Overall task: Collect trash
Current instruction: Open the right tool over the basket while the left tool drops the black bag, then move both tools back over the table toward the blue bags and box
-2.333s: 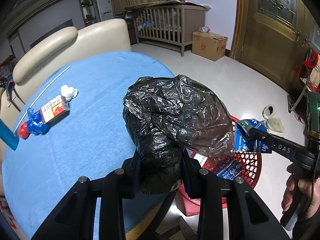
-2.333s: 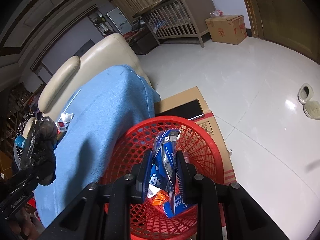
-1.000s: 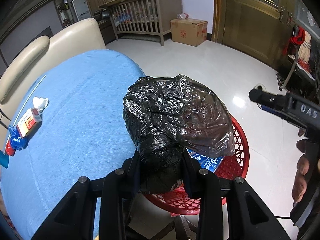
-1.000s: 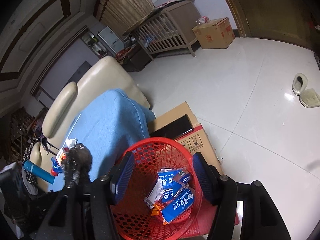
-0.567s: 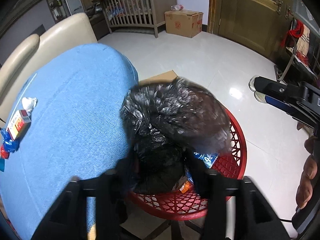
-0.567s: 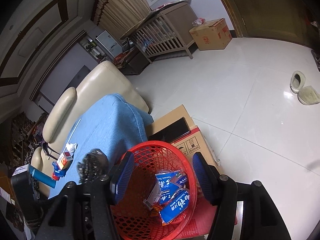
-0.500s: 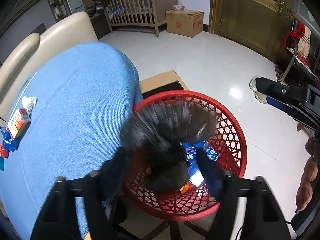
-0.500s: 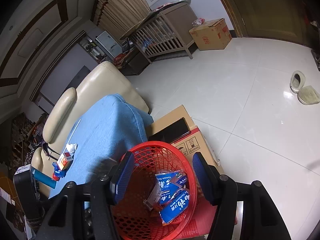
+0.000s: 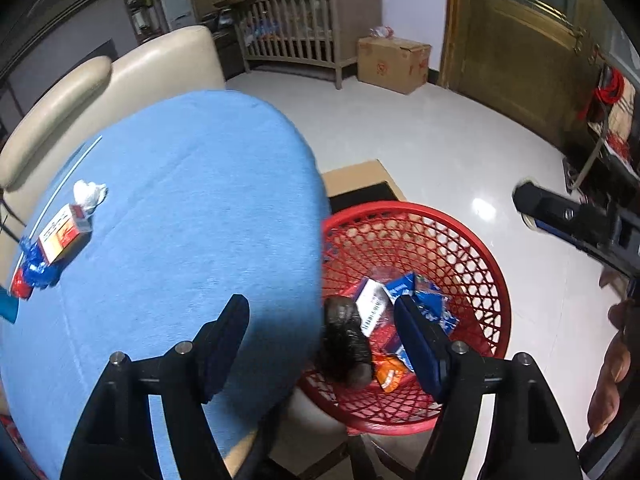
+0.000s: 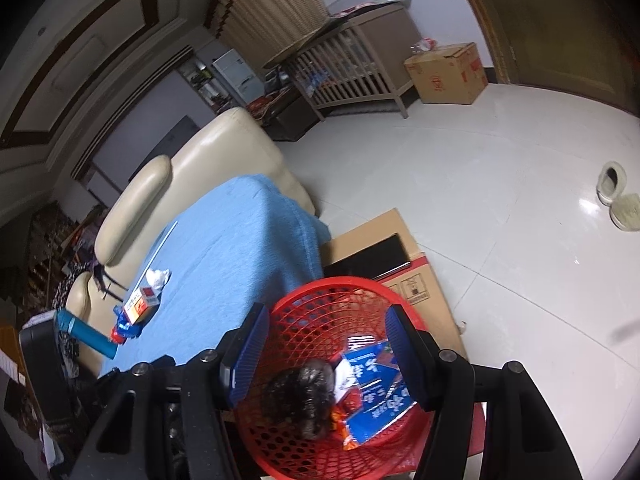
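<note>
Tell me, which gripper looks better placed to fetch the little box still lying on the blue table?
Probably the left gripper: it hangs open at the blue table edge, the small box on its side. The right gripper, also open, hovers over the red basket, farther off.

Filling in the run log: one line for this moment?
left gripper: open | right gripper: open | black bag: in red basket

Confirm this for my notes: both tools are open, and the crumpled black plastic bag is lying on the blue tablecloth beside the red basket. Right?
Not quite. The black plastic bag lies inside the red basket, next to the blue wrappers, not on the blue tablecloth. The right wrist view shows it plainly. Both the left tool and the right tool are indeed open.
</note>
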